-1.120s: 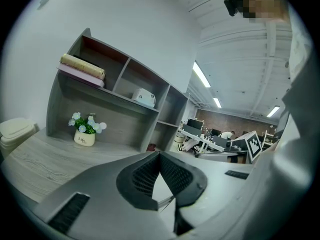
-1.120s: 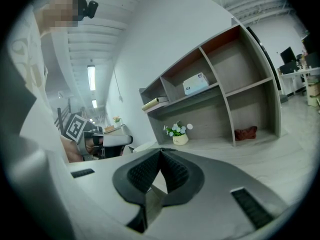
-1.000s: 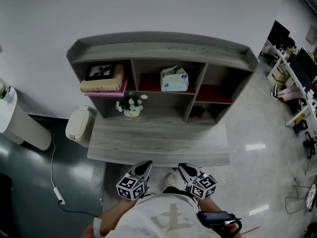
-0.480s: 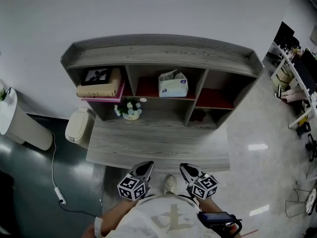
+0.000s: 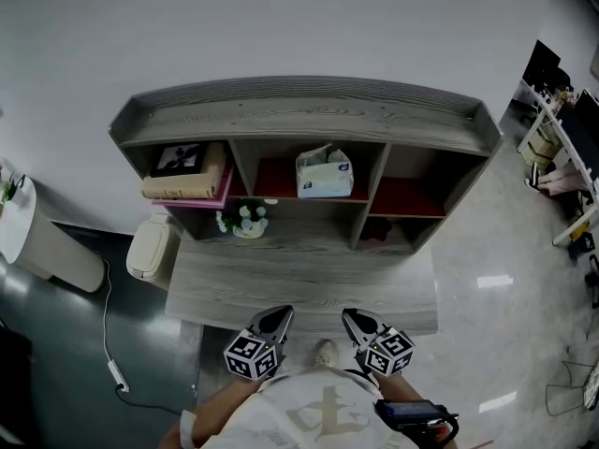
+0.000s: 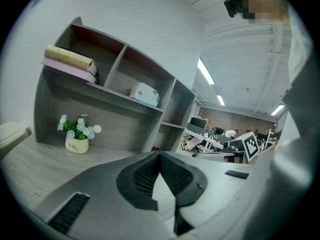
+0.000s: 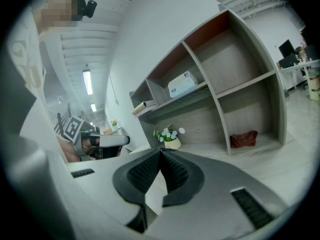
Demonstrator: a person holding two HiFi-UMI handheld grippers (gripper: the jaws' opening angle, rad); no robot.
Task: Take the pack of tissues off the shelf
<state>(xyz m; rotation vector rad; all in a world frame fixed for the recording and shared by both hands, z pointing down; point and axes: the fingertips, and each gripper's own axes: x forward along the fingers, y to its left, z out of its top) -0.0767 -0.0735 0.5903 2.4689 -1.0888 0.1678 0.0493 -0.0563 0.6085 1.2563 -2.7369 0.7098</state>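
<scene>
The pack of tissues [image 5: 325,172] is white and pale blue and lies in the upper middle compartment of the grey wooden shelf unit [image 5: 309,110]. The same pack [image 6: 145,93] shows in the left gripper view, and the pack [image 7: 183,83] shows in the right gripper view too. My left gripper [image 5: 278,318] and right gripper [image 5: 352,320] hang side by side at the front edge of the desk [image 5: 299,286], far short of the pack. Both are shut with nothing between their jaws.
A potted flower [image 5: 242,221] stands on the desk under the left compartment, where books [image 5: 187,180] lie. A dark red cloth [image 7: 243,138] sits in the lower right compartment. A white bin [image 5: 152,249] stands left of the desk; office desks [image 5: 566,148] stand at far right.
The shelf unit and desk have drawn a little closer in the head view; both grippers have come forward to the desk's front edge, still shut.
</scene>
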